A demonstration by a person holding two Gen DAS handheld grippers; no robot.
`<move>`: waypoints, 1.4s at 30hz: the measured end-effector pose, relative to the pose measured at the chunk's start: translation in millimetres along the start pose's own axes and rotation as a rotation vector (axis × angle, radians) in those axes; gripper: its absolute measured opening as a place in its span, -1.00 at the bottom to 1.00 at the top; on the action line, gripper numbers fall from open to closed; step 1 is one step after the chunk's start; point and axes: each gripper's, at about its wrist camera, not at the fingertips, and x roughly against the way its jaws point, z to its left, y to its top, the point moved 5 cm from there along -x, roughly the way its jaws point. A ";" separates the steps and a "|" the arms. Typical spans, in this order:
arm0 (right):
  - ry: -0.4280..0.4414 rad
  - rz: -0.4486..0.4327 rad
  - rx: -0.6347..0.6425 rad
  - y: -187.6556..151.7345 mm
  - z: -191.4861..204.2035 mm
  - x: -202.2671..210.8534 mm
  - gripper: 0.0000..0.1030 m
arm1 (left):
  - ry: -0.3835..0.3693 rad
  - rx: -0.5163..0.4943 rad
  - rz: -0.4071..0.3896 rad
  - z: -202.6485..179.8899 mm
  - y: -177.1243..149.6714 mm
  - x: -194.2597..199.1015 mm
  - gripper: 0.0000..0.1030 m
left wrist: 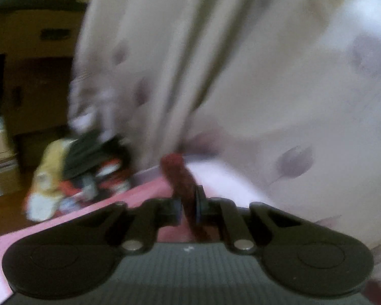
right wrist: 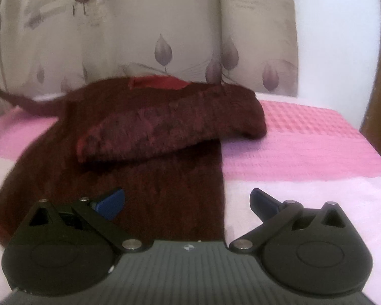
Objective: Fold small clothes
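A dark red knitted sweater [right wrist: 129, 157] lies on a pink and white bed cover [right wrist: 304, 152]. One sleeve [right wrist: 175, 124] is folded across its body. The other sleeve [right wrist: 30, 105] stretches off to the left, lifted. My left gripper [left wrist: 188, 208] is shut on that dark red sleeve [left wrist: 177, 175], held above the cover; the view is blurred. My right gripper [right wrist: 186, 200] is open and empty, low over the sweater's lower right edge, with its blue fingertips [right wrist: 111, 202] apart.
A beige curtain with purple leaf print [right wrist: 165, 38] hangs behind the bed. A pile of mixed clothes [left wrist: 71, 175] lies on the floor beyond the bed's left edge, with brown wooden furniture [left wrist: 33, 50] behind it. A wooden post [right wrist: 378, 96] stands at the right.
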 end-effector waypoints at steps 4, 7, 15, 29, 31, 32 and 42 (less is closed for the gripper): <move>0.086 -0.076 0.240 13.8 26.6 -3.6 0.93 | 0.010 0.143 -0.013 39.7 -15.7 16.8 -0.65; 0.152 -0.110 0.462 16.5 47.7 -13.5 0.75 | 0.039 0.136 -0.074 47.9 -16.5 46.3 -0.60; 0.206 -0.033 0.817 11.3 80.9 -59.4 -0.11 | -0.219 0.049 0.069 16.8 -61.2 138.8 -0.57; -0.145 -0.275 0.222 164.7 -153.5 -35.6 -0.85 | -0.473 -0.090 0.244 -34.2 -221.2 221.3 -0.57; -0.218 -0.285 0.089 177.9 -217.7 -32.2 -0.84 | -0.489 -0.069 0.236 -33.3 -220.9 220.1 -0.56; -0.258 -0.288 0.019 181.4 -251.3 -31.3 -0.84 | -0.474 -0.067 0.234 -31.4 -216.4 217.4 -0.56; -0.463 -0.141 -0.486 90.3 -445.8 -91.5 -0.84 | -0.468 -0.176 0.230 -45.3 -225.0 222.1 -0.56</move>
